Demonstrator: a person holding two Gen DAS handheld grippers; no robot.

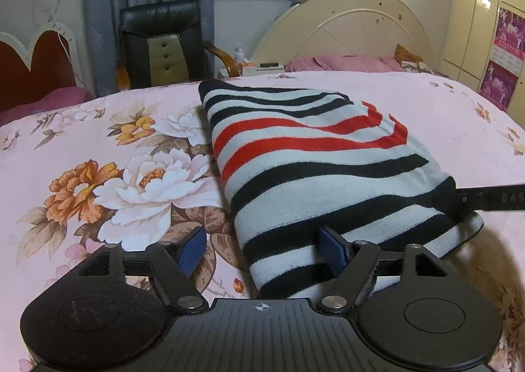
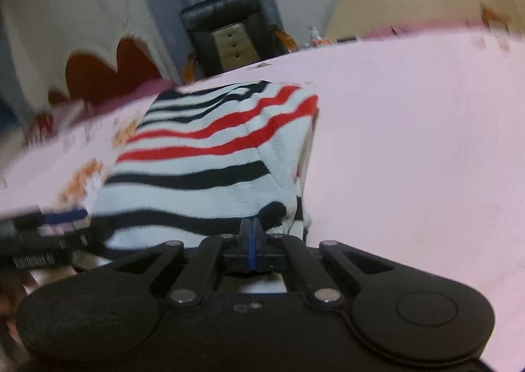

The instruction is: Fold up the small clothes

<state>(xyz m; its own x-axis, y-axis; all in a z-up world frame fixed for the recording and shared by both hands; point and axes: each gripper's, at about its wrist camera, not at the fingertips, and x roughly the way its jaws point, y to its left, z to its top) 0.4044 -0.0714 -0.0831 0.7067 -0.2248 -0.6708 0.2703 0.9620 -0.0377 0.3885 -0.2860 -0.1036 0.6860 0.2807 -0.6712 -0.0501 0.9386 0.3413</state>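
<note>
A folded striped garment [image 1: 305, 162], white with black and red stripes, lies on the pink floral bedsheet [image 1: 108, 155]. My left gripper [image 1: 262, 250] is open at the garment's near edge, its right finger [image 1: 331, 250] against the cloth, its left finger [image 1: 193, 247] over the sheet. My right gripper [image 2: 251, 227] is shut on the garment's near right corner [image 2: 269, 207]; this view is blurred. The right gripper's finger [image 1: 492, 198] shows at the garment's right edge in the left wrist view, and the left gripper [image 2: 55, 227] shows at the left of the right wrist view.
A black office chair [image 1: 164, 43] stands beyond the bed's far edge. A cream headboard [image 1: 354, 27] and pink pillows [image 1: 341, 61] are at the back right. A nightstand with small items [image 1: 252, 68] is beside the chair. Wardrobe doors [image 1: 485, 10] are at the right.
</note>
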